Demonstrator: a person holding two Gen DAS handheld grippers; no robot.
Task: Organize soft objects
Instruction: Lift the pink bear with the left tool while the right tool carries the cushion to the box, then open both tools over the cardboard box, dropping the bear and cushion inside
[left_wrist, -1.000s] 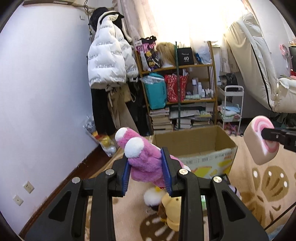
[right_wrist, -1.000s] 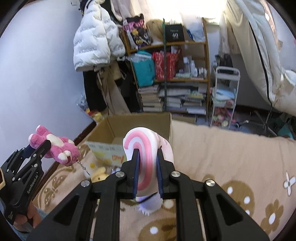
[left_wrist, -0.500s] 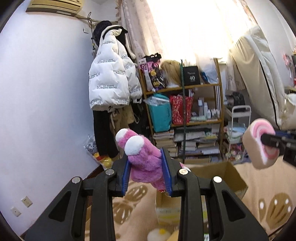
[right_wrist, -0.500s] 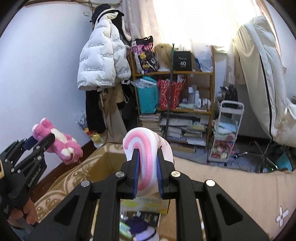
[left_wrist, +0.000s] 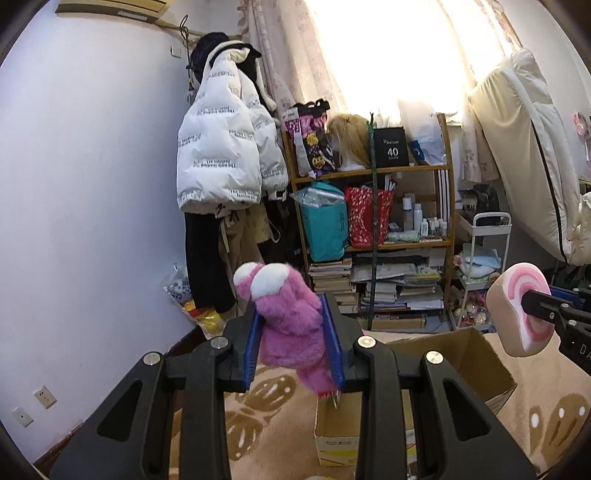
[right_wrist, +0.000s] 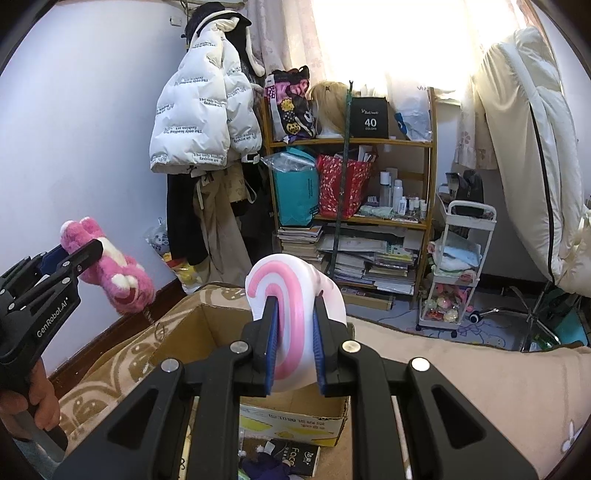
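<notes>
My left gripper (left_wrist: 293, 341) is shut on a pink plush toy (left_wrist: 286, 317) with white paws, held in the air; the toy also shows at the left in the right wrist view (right_wrist: 118, 275). My right gripper (right_wrist: 293, 345) is shut on a pink-and-white swirl roll plush (right_wrist: 291, 291), which appears at the right in the left wrist view (left_wrist: 517, 310). An open cardboard box (right_wrist: 207, 325) stands on the patterned blanket below both toys, also in the left wrist view (left_wrist: 476, 354).
A wooden shelf (left_wrist: 373, 236) full of bags and books stands against the far wall. A white jacket (left_wrist: 221, 155) hangs to its left. A white trolley (right_wrist: 461, 269) and a folded mattress (right_wrist: 532, 158) are at the right. Small items (right_wrist: 291, 458) lie before the box.
Both grippers have risen with their toys, so the box has dropped lower in both views. The right gripper now sits above the box's near edge.
</notes>
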